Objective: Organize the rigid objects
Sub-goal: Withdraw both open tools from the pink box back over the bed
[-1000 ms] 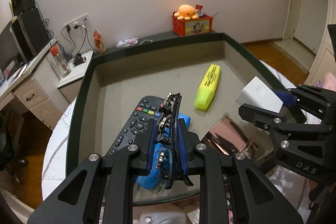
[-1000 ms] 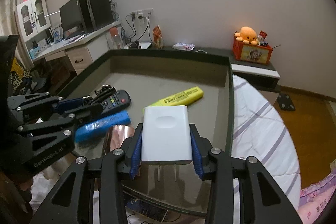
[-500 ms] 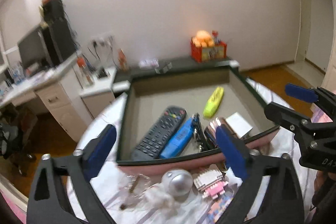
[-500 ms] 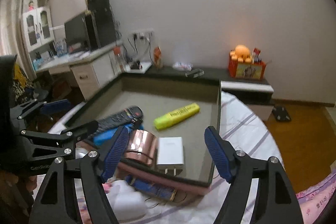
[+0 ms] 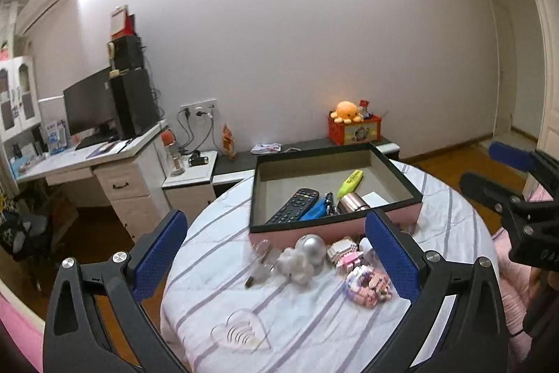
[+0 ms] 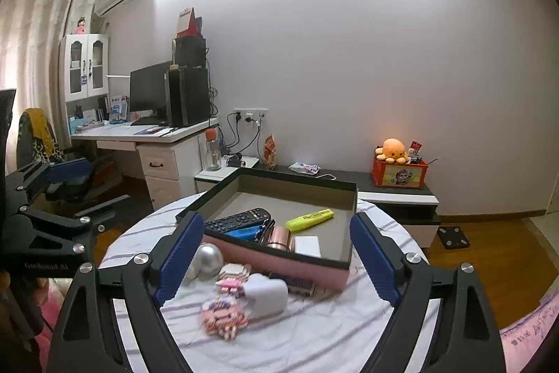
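A pink box [image 5: 335,226] with a dark rim stands on the round striped table [image 5: 314,320]. It holds a black remote [image 5: 293,205], a blue item [image 5: 314,213], a black hair clip [image 5: 329,202], a copper cup [image 5: 351,202], a white charger [image 5: 375,198] and a yellow highlighter [image 5: 351,180]. My left gripper [image 5: 276,256] is open and empty, held back above the table. My right gripper [image 6: 276,257] is open and empty, also back from the box [image 6: 279,256]. The charger [image 6: 307,245] and the cup [image 6: 277,238] lie at the box's near side.
In front of the box lie a silver ball [image 5: 311,249], a white fluffy thing [image 5: 295,264], pink block toys [image 5: 344,256], a clear heart shape [image 5: 241,331] and a white case [image 6: 267,298]. A desk [image 5: 104,163] stands left; a red crate with an orange plush [image 5: 353,124] stands behind.
Both grippers opened, left the hair clip and the white charger in the box, and pulled back and up from it. The table's near side has come into view.
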Demonstrator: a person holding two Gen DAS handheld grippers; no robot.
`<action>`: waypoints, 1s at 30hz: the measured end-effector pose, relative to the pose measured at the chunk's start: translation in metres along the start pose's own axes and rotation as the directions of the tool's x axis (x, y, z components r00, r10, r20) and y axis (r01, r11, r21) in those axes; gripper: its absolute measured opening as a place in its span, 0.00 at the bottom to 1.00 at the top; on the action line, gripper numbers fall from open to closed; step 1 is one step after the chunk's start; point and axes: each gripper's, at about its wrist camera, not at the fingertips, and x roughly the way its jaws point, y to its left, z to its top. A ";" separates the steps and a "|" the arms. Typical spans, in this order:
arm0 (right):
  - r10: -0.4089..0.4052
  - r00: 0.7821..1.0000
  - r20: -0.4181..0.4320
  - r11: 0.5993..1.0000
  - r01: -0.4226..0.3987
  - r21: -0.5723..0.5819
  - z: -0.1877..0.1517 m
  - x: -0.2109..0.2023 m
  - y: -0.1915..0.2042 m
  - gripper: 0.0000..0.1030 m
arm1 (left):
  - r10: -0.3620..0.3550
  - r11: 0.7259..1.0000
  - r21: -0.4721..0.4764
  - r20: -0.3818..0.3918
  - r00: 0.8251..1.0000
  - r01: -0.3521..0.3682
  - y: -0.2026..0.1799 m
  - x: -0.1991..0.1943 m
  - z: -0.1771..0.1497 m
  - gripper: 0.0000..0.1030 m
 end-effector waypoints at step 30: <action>0.000 0.987 -0.162 1.000 -0.005 -0.026 -0.049 0.012 0.018 1.00 | 0.005 1.000 -0.012 -0.177 0.984 -0.007 0.021 0.014 -0.054 1.00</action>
